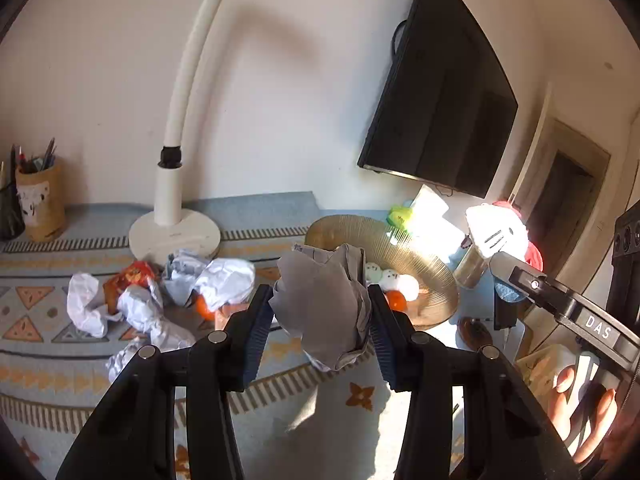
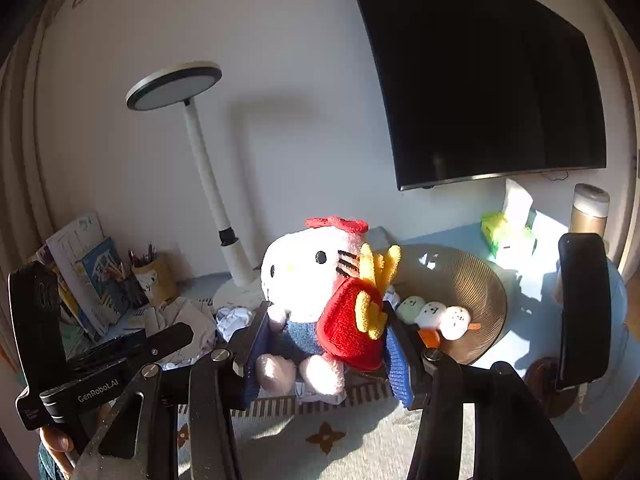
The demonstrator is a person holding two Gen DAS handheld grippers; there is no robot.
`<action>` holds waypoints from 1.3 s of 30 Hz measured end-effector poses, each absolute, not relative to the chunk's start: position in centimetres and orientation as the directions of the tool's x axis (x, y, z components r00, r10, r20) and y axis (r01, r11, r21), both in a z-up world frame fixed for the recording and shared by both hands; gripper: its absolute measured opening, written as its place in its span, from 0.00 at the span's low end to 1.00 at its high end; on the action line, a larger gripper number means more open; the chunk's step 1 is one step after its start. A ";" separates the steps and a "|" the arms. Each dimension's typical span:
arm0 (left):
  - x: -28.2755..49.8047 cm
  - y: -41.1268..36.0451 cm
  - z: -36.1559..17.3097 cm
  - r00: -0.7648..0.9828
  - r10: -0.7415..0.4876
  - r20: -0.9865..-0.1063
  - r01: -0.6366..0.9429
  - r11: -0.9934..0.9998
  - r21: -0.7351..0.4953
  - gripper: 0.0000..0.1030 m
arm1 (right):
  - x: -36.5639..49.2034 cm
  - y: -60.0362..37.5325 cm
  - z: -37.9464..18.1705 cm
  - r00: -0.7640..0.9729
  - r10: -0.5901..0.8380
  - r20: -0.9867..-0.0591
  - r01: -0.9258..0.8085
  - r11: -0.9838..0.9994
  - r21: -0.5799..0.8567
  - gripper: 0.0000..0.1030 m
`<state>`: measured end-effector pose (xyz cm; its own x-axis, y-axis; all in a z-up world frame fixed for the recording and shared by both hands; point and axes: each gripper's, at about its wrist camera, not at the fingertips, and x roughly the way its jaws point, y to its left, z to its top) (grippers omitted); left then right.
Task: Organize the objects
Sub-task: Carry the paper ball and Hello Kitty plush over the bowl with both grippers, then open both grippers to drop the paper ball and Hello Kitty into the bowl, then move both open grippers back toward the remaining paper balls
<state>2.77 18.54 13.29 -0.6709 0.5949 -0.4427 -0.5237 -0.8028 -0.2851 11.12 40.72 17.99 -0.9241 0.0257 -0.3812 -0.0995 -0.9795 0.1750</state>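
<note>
- The left gripper (image 1: 320,312) squeezes a gray crumpled paper ball (image 1: 324,304) between its two pads and holds it up above the patterned tablecloth (image 1: 60,360).
- The right gripper (image 2: 324,344) hugs a white plush cat (image 2: 304,280) tight. The cat has a red bow and holds a red pouch of fries. It is lifted up off the table too.
- So two things are picked up, but I think neither one is put away yet.
- Just behind, more crumpled paper (image 1: 224,280) and an orange snack wrapper (image 1: 130,280) lie in a messy pile near the lamp base (image 1: 174,236). These look like they need tidying.
- The round gold plate (image 1: 420,264) holds three little pale round toys (image 1: 390,278) and something orange.
- Farther back stand a green tissue box (image 2: 506,234), a bottle (image 2: 588,210) and a pencil cup (image 1: 40,204).
- I guess the job is only at the start, with lots left.
</note>
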 end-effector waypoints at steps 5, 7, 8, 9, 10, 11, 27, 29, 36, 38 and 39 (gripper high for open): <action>-0.7 25.6 15.9 -0.648 0.634 -0.422 -0.580 -0.770 -0.266 0.43 | 9.4 45.1 20.3 -0.934 0.131 -0.331 -0.202 -0.961 0.189 0.48; -2.4 28.1 14.8 -0.630 0.631 -0.453 -0.578 -0.770 -0.270 0.43 | 7.3 46.9 19.0 -0.917 0.135 -0.376 -0.228 -0.950 0.215 0.48; -3.3 29.1 14.0 -0.627 0.619 -0.474 -0.569 -0.779 -0.265 0.42 | 6.1 47.7 18.1 -0.904 0.135 -0.405 -0.242 -0.943 0.228 0.48; -4.1 30.0 13.2 -0.623 0.608 -0.492 -0.560 -0.786 -0.263 0.42 | 5.1 48.7 17.0 -0.891 0.129 -0.435 -0.255 -0.935 0.247 0.48; -4.9 30.7 12.3 -0.617 0.599 -0.511 -0.549 -0.792 -0.267 0.42 | 4.2 49.5 16.1 -0.879 0.122 -0.460 -0.268 -0.926 0.266 0.48; -5.7 31.3 11.5 -0.610 0.592 -0.527 -0.537 -0.798 -0.274 0.42 | 3.6 50.4 15.2 -0.871 0.112 -0.479 -0.275 -0.918 0.285 0.49; -3.8 27.1 10.8 -0.552 0.641 -0.534 -0.495 -0.767 -0.409 0.77 | 4.5 49.8 13.6 -0.858 -0.025 -0.512 -0.187 -0.915 0.358 0.68; -2.0 24.4 12.1 -0.585 0.640 -0.498 -0.491 -0.769 -0.410 0.77 | 5.2 47.8 14.8 -0.868 -0.043 -0.496 -0.147 -0.929 0.339 0.68; 3.9 14.0 17.7 -0.775 0.517 -0.364 -0.386 -0.842 -0.376 0.80 | 8.1 39.7 19.2 -0.907 -0.132 -0.400 0.010 -0.957 0.291 0.72; 5.5 11.3 18.2 -0.826 0.459 -0.328 -0.339 -0.868 -0.362 0.99 | 8.6 37.6 19.5 -0.915 -0.139 -0.380 0.035 -0.963 0.269 0.87; 6.3 10.0 18.1 -0.856 0.415 -0.308 -0.302 -0.885 -0.354 0.99 | 8.8 36.6 19.2 -0.917 -0.139 -0.373 0.042 -0.965 0.258 0.89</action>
